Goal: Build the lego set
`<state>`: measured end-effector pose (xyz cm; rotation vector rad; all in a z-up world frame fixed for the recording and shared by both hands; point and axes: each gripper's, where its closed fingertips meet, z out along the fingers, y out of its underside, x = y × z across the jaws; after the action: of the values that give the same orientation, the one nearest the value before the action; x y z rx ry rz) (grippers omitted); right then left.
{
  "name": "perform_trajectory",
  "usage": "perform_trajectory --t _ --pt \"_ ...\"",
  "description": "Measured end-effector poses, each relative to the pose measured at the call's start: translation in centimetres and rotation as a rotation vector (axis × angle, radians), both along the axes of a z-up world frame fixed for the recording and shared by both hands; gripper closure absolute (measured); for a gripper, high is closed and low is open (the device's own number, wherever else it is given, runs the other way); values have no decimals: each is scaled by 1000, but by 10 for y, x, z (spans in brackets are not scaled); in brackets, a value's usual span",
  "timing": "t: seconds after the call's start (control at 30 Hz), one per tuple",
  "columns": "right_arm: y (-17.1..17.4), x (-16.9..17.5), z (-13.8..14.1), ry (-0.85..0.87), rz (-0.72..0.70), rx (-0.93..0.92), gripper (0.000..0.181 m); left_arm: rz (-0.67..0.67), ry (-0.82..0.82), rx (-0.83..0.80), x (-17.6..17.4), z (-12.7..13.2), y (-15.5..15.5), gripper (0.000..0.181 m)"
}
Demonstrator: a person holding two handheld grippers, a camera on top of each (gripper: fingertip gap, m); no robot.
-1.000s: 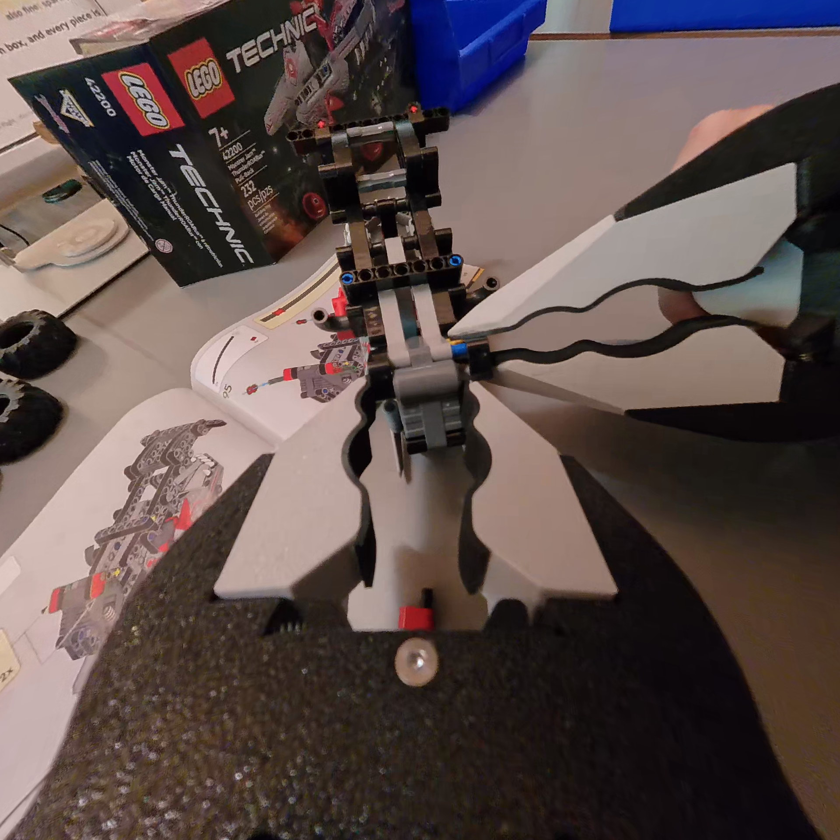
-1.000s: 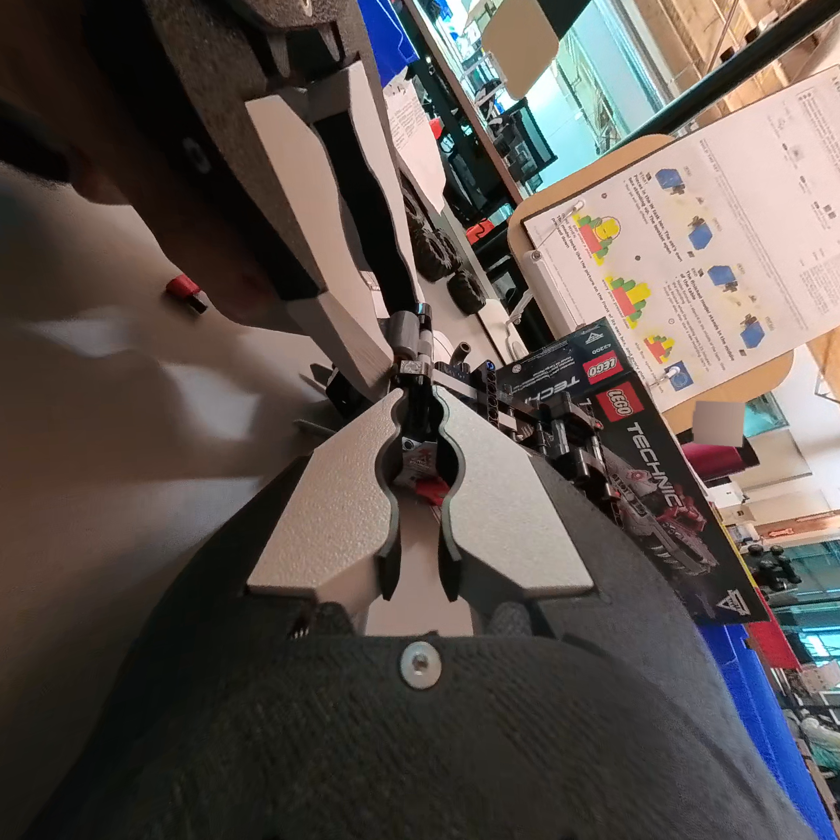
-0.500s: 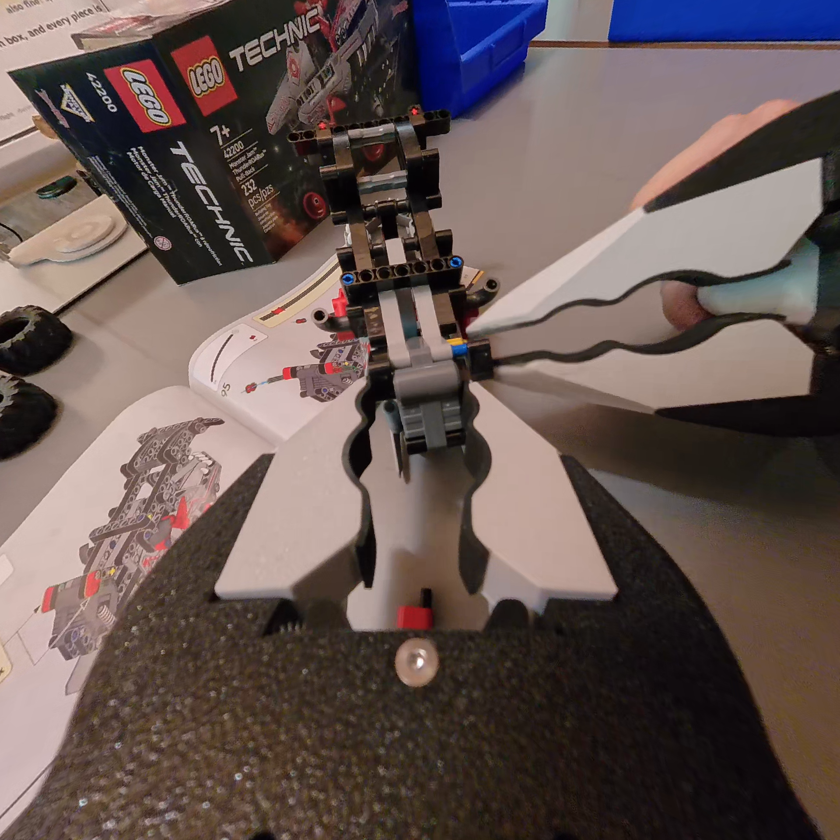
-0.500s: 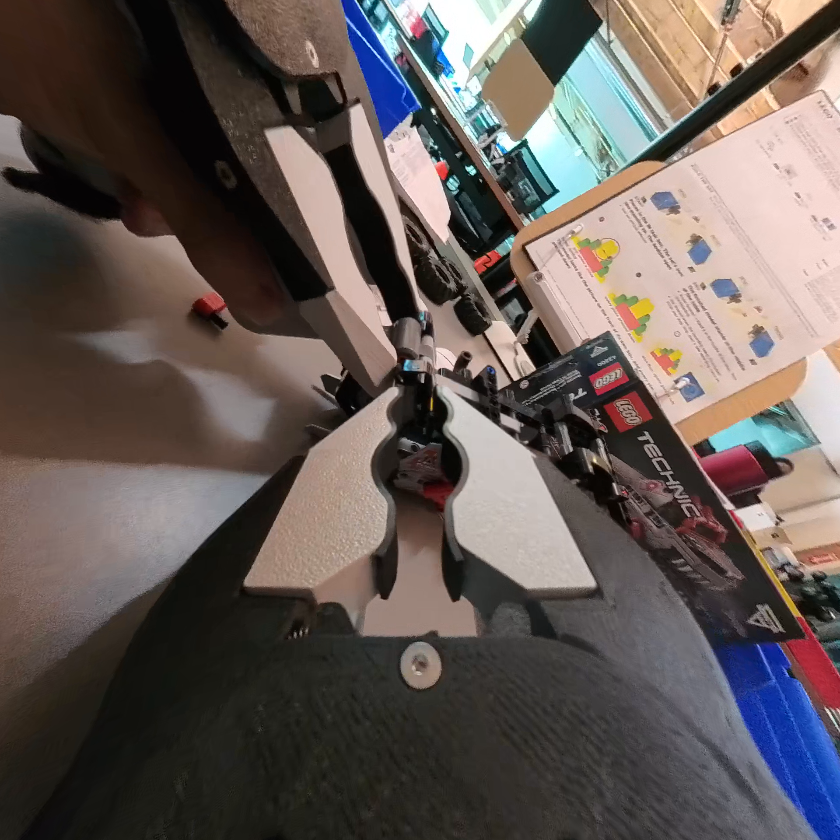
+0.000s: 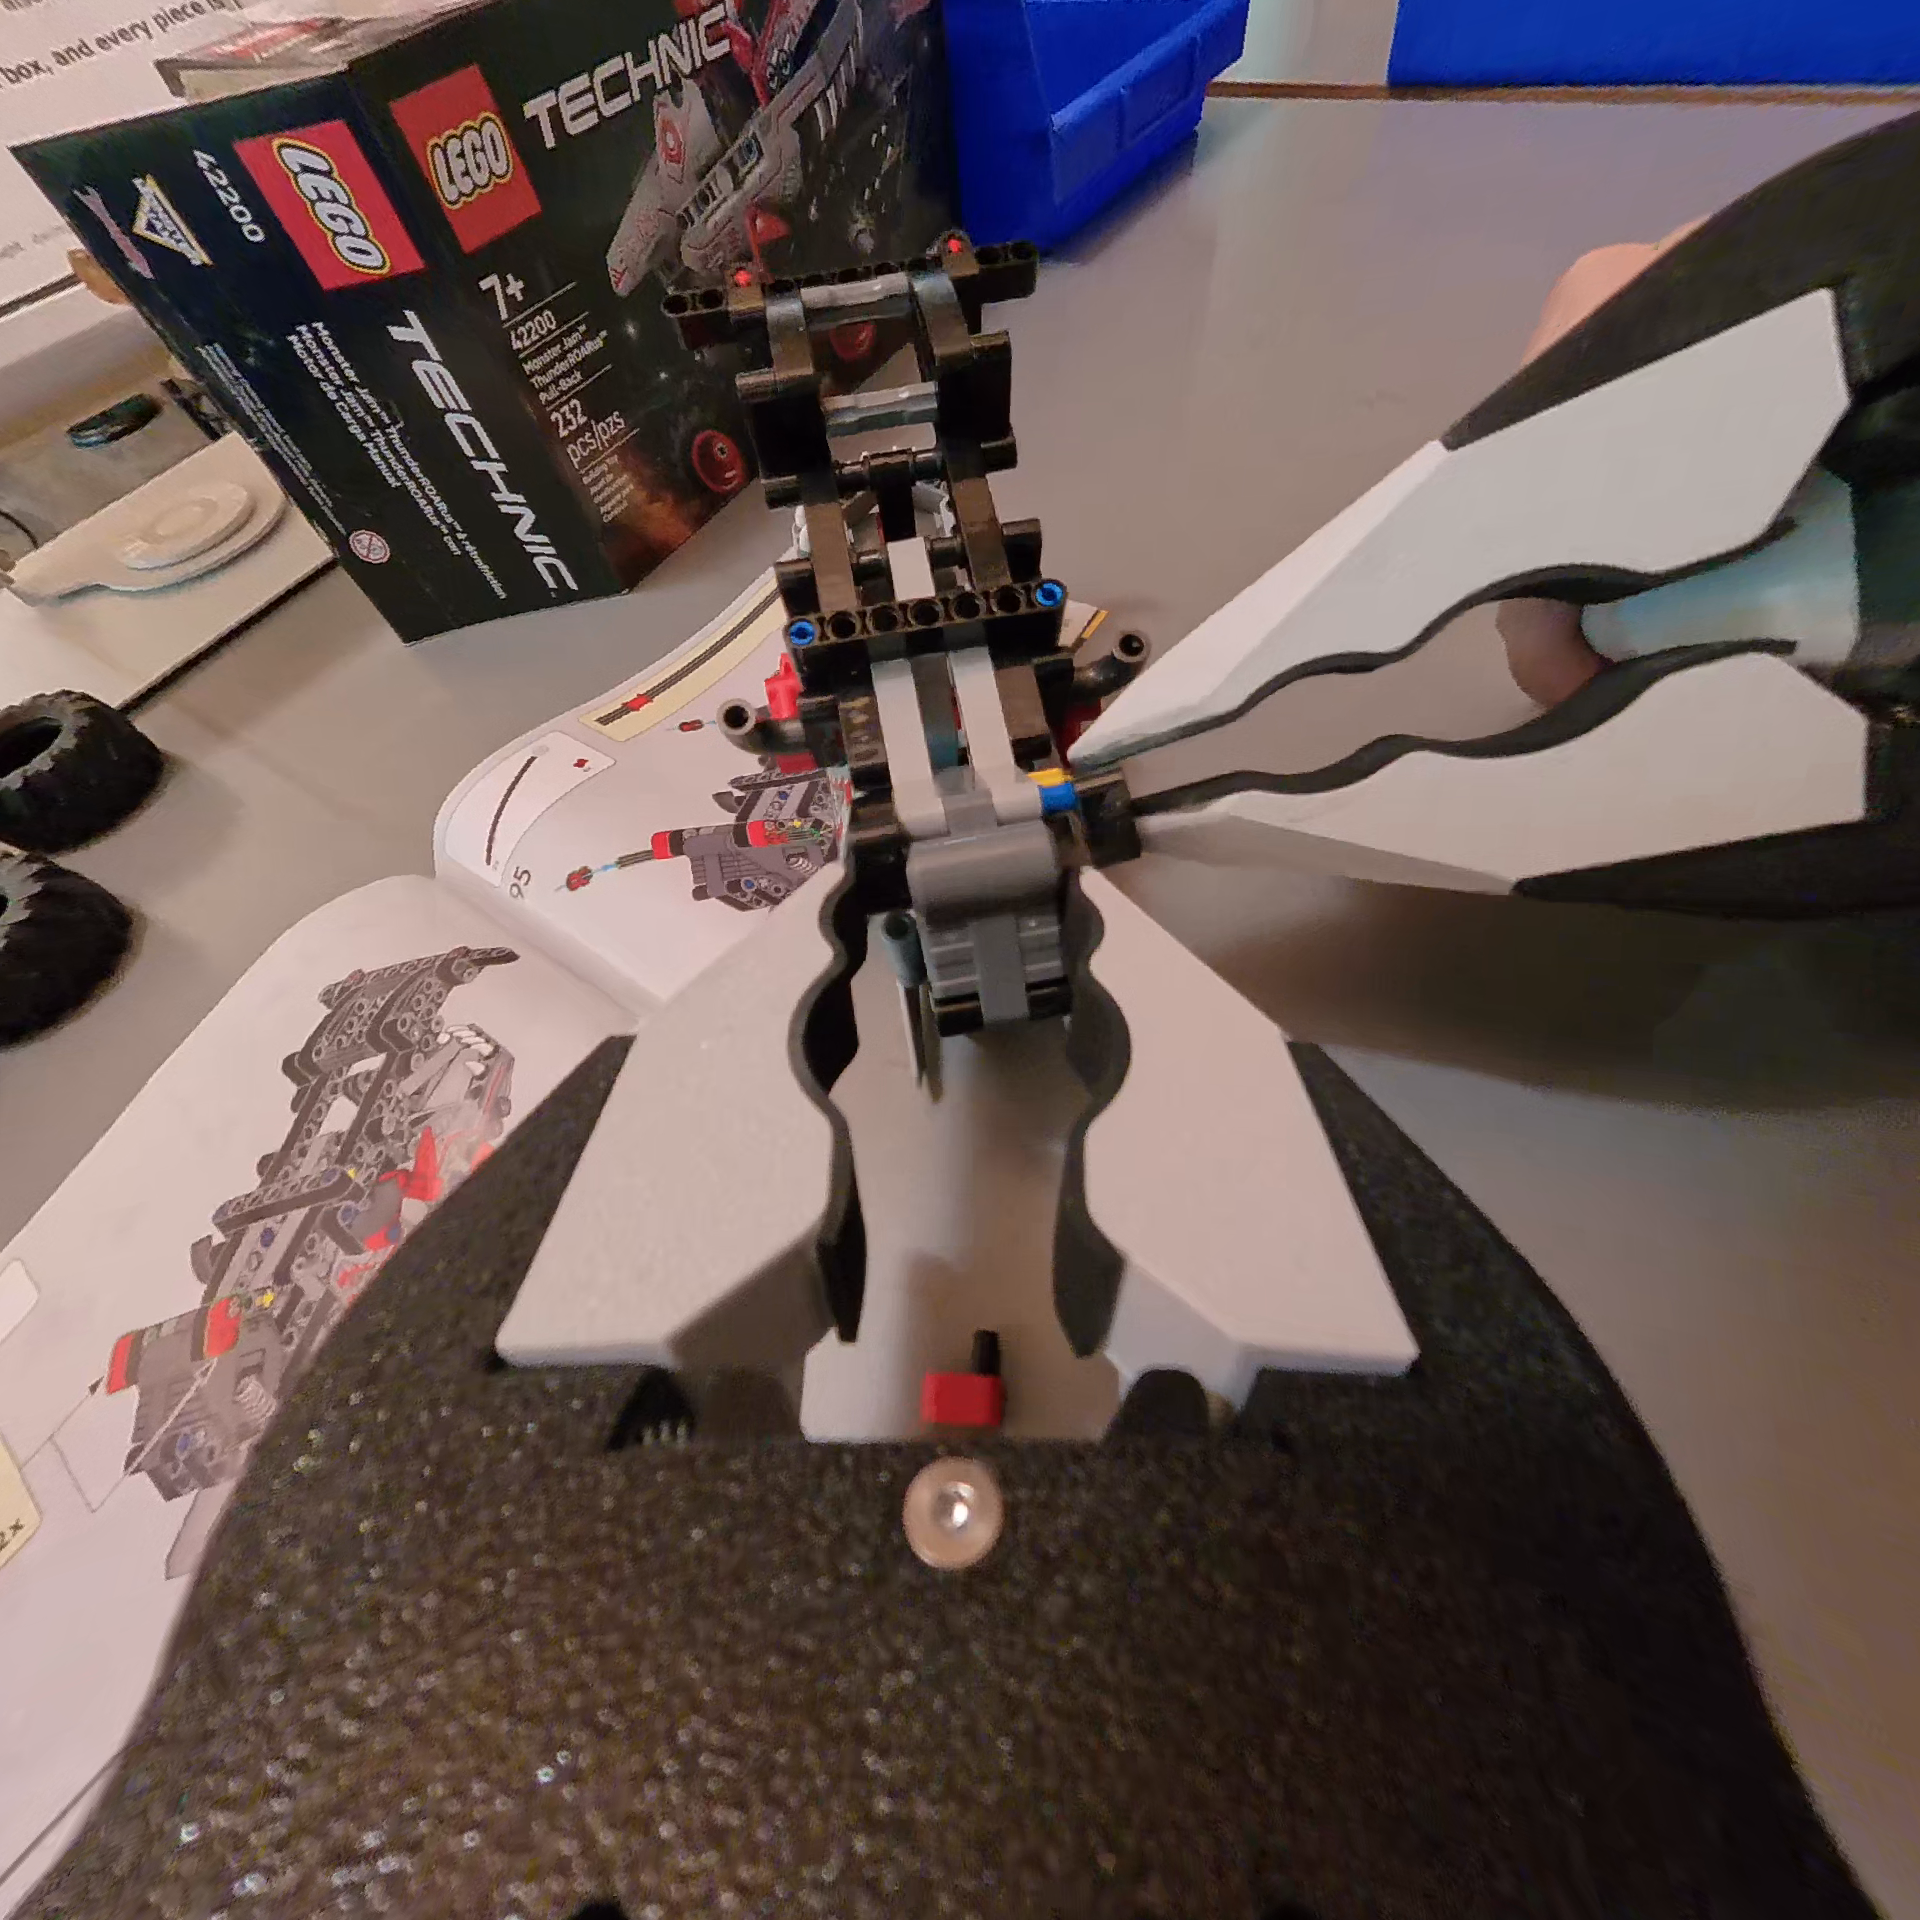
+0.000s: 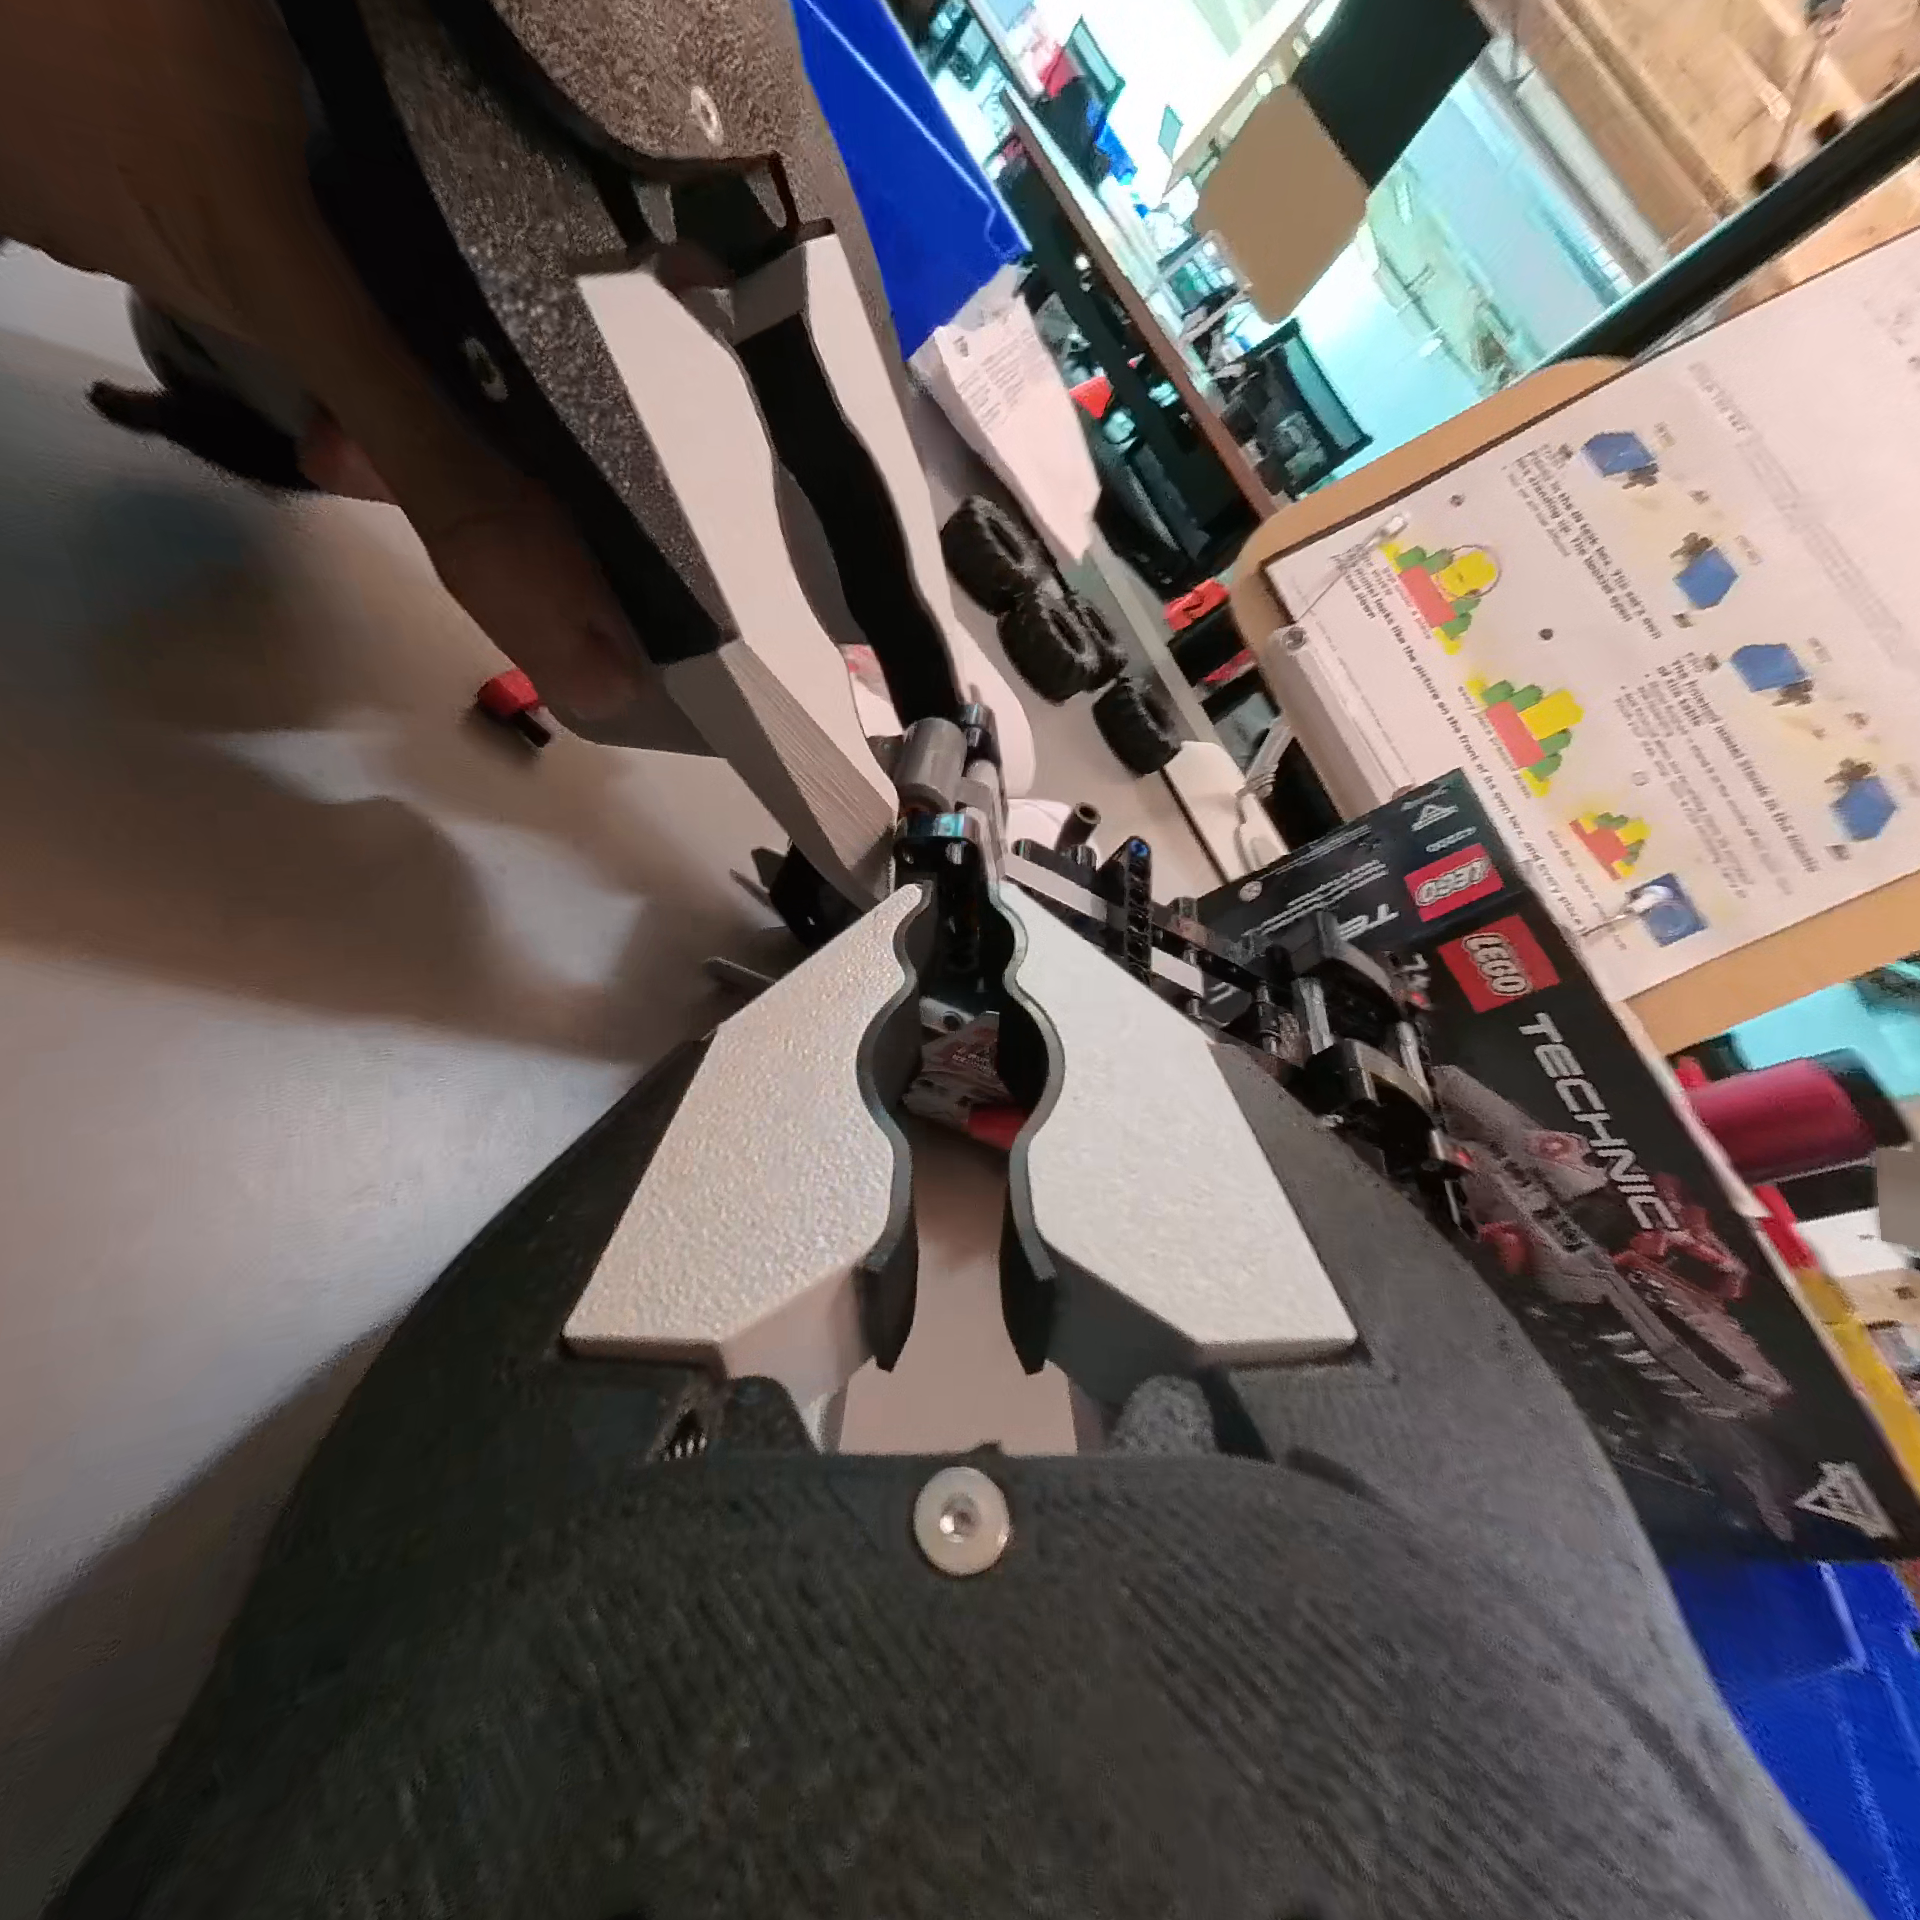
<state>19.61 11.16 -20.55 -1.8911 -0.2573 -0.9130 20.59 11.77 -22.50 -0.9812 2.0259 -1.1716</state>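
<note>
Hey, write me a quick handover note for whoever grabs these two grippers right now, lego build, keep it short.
Left gripper: shut on the chassis, gripping its grey near end.
Right gripper: shut on a small black piece at the chassis's right side, beside the blue pin.
Manual lies open under the chassis; box behind; tires loose at left; a red pin on the table.
Done: frame assembled. Left: seat the piece, wheels, rest of the build.
</note>
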Motion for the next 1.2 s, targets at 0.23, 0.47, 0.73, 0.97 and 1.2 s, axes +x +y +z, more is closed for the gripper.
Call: perform_trajectory --t 0.23,0.47,0.73,0.97,1.2 --pt "-6 2 3 -124 -74 21 165 3 -28 39 -2 1 -3 146" --pt "-16 11 -6 -166 -141 -15 157 6 -43 67 -3 2 -4 146" --pt "-13 8 -10 -220 -136 -70 170 4 -53 90 -3 2 -6 146" --pt "-14 11 -9 -214 -146 -79 168 3 -58 97 -4 2 -6 146" --pt "-23 9 -6 -213 -158 -64 160 7 -51 79 -3 2 -6 146"
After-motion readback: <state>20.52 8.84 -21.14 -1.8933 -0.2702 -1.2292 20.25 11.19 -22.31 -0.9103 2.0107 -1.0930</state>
